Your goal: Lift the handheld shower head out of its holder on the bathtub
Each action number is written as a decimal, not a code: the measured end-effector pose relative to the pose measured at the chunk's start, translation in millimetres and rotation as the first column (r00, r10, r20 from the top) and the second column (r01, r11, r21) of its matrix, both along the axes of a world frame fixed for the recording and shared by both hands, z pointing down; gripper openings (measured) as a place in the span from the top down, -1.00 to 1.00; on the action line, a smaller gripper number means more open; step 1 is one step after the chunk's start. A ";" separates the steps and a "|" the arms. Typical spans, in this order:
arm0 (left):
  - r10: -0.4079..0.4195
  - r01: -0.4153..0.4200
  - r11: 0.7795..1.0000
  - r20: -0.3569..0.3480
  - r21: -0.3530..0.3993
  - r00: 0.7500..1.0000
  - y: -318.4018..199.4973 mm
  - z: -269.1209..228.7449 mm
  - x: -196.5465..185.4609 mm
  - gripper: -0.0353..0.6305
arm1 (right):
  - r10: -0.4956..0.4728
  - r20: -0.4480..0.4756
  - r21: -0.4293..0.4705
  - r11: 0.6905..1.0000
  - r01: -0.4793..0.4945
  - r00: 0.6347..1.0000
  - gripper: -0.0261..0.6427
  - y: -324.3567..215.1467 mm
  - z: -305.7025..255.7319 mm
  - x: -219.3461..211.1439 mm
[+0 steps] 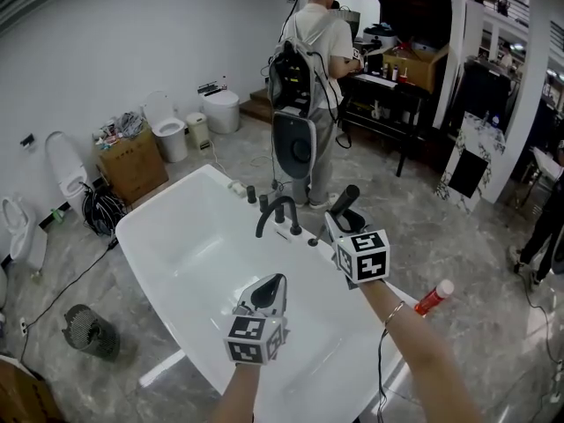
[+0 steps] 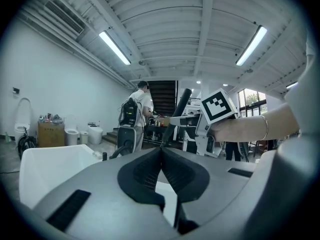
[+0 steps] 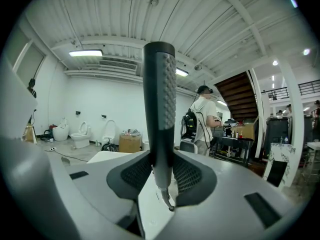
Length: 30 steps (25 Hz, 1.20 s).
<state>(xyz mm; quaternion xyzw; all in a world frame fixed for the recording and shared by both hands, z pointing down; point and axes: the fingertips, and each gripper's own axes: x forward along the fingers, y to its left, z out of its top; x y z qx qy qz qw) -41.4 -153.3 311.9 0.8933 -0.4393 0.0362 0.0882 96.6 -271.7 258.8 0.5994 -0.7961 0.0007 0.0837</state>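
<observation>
My right gripper [image 1: 340, 226] is shut on the dark handheld shower head [image 1: 346, 203], which stands upright above the far rim of the white bathtub [image 1: 167, 214]. In the right gripper view the ribbed shower head [image 3: 160, 99] rises between both pads of my right gripper [image 3: 161, 171], its lower end hanging just below them. My left gripper [image 1: 272, 284] hovers over the tub's basin, shut on nothing. In the left gripper view my left gripper [image 2: 161, 150] shows its tips meeting, with the shower head [image 2: 180, 108] in my right gripper [image 2: 173, 120] ahead of it.
A dark faucet [image 1: 275, 211] and knobs stand on the tub rim left of the shower head. A person with a backpack [image 1: 310, 51] stands behind the tub at a black table [image 1: 392, 91]. Toilets [image 1: 172, 135], a cardboard box [image 1: 132, 164], a black basket [image 1: 88, 329] and a red bottle [image 1: 434, 296] surround the tub.
</observation>
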 end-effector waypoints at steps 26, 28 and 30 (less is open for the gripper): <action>0.012 -0.012 1.000 0.010 0.014 1.000 16.5 -11.0 -2.8 0.83 | 0.012 -0.021 -0.009 1.000 -0.012 1.000 0.52 14.7 -7.3 1.7; 0.009 -0.009 1.000 0.011 0.016 1.000 15.8 -13.0 -3.5 0.83 | 0.012 -0.021 -0.005 1.000 -0.012 1.000 0.52 14.0 -10.2 2.2; 0.004 -0.005 1.000 0.012 0.018 1.000 15.0 -14.5 -5.1 0.83 | 0.011 -0.022 -0.003 1.000 -0.011 1.000 0.52 13.2 -12.2 1.8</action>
